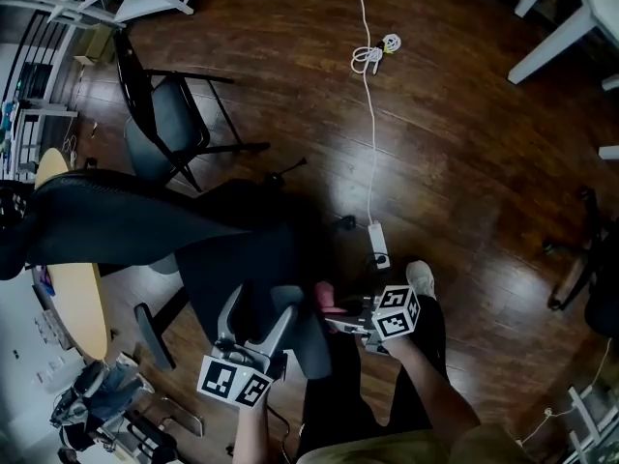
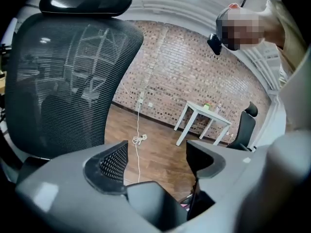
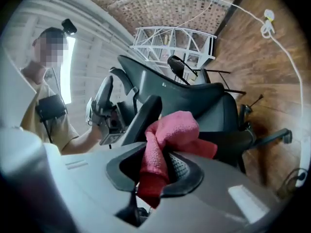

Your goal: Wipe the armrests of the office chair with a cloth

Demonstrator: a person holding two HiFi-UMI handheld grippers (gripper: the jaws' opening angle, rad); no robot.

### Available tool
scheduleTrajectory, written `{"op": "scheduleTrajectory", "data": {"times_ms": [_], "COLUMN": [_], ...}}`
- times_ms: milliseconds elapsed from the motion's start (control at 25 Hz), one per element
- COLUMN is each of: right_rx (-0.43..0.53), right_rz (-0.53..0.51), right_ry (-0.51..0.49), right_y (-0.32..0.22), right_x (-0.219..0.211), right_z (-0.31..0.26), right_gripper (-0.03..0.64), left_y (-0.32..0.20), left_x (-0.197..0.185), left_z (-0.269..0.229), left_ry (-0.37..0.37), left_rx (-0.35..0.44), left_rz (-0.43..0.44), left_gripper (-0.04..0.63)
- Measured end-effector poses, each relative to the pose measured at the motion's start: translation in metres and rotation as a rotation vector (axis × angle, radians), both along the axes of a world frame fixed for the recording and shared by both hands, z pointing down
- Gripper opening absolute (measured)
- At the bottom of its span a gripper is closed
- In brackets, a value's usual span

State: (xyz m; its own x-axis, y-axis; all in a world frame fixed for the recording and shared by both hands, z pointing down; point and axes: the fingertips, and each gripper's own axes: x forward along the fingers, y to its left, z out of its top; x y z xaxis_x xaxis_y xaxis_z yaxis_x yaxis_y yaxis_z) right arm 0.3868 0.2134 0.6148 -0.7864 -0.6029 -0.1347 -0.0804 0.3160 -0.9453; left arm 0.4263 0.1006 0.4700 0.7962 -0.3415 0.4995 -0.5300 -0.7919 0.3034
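The black office chair [image 1: 126,222] lies tipped, its mesh back to the left in the head view and filling the left of the left gripper view [image 2: 63,81]. My left gripper [image 1: 259,309] straddles a dark armrest [image 2: 155,203]; the bar sits deep between the jaws and meets both of them, while the tips [image 2: 158,161] stand apart. My right gripper [image 1: 340,313] is shut on a pink cloth [image 1: 327,300], just right of the left gripper. In the right gripper view the cloth [image 3: 175,127] bunches out of the jaws [image 3: 155,174], close to the armrest bar [image 3: 146,115].
A black folding chair [image 1: 169,114] stands behind the office chair. A white cable and power strip [image 1: 377,242] run down the wooden floor. A round wooden table [image 1: 73,298] is at the left, a white table [image 2: 206,113] and another black chair [image 2: 245,127] farther off.
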Motion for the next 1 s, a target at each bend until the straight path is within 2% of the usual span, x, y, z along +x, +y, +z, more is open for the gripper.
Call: {"op": "scheduleTrajectory", "data": {"times_ms": [120, 320, 800, 1000], "right_rx": [-0.042, -0.108, -0.15, -0.155], "right_rz": [0.048, 0.064, 0.045, 0.04], "right_ry": [-0.012, 0.1, 0.107, 0.072], "right_y": [-0.006, -0.016, -0.012, -0.011], "right_x": [0.007, 0.007, 0.007, 0.01], "right_z": [0.014, 0.054, 0.063, 0.068], "right_gripper": [0.058, 0.058, 0.06, 0.06], "left_y": [0.002, 0.005, 0.002, -0.002], "left_x": [-0.004, -0.019, -0.03, -0.044], "left_z": [0.002, 0.015, 0.018, 0.023], "left_ry": [-0.012, -0.034, -0.012, -0.007], "left_rx": [0.003, -0.021, -0.035, -0.045], "left_rz": [-0.011, -0.039, -0.06, -0.091], "left_gripper": [0.37, 0.367, 0.356, 0.354]}}
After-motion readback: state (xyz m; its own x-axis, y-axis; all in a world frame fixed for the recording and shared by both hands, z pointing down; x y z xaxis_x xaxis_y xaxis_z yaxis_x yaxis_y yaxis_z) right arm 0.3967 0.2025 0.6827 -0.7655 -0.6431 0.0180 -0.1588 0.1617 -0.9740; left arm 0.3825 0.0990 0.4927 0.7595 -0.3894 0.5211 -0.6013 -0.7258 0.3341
